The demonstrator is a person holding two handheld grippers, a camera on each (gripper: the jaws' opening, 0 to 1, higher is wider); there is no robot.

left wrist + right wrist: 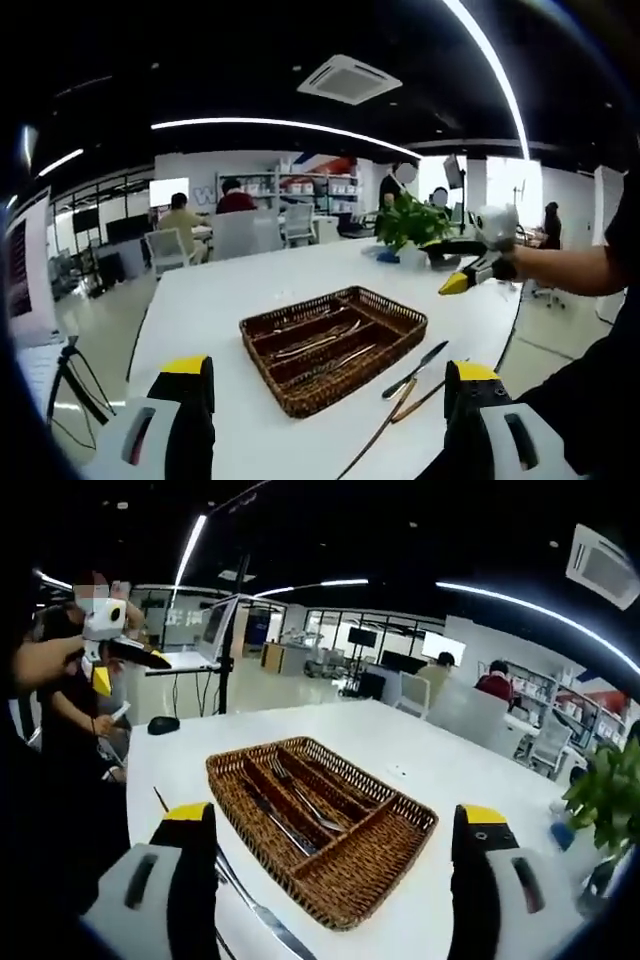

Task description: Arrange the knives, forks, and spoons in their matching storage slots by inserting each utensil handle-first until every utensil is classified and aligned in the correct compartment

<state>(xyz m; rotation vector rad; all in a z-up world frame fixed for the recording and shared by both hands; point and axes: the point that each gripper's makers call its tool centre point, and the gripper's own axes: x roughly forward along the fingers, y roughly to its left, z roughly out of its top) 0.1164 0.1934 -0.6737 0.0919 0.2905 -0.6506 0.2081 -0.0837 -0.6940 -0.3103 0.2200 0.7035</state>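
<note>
A brown wicker cutlery basket point(262, 362) point(392, 876) with long compartments sits on the white table. Several forks and knives point(322, 345) point(298, 792) lie inside it. To its right in the left gripper view, a knife point(416, 369) and thin brownish utensils point(402, 408) lie loose on the table. The knife point(256, 906) lies by the basket's near left side in the right gripper view. My left gripper point(328, 370) is open above the near table edge, empty. My right gripper point(335, 815) is open and empty too. Each gripper is held high in the other's view: right point(470, 272), left point(102, 650).
A potted plant point(410, 224) point(606, 792) stands at the table's far end. A small dark object point(162, 724) lies on the table near a person's side. Seated people, chairs and shelves fill the room behind. A tripod point(66, 372) stands on the floor at left.
</note>
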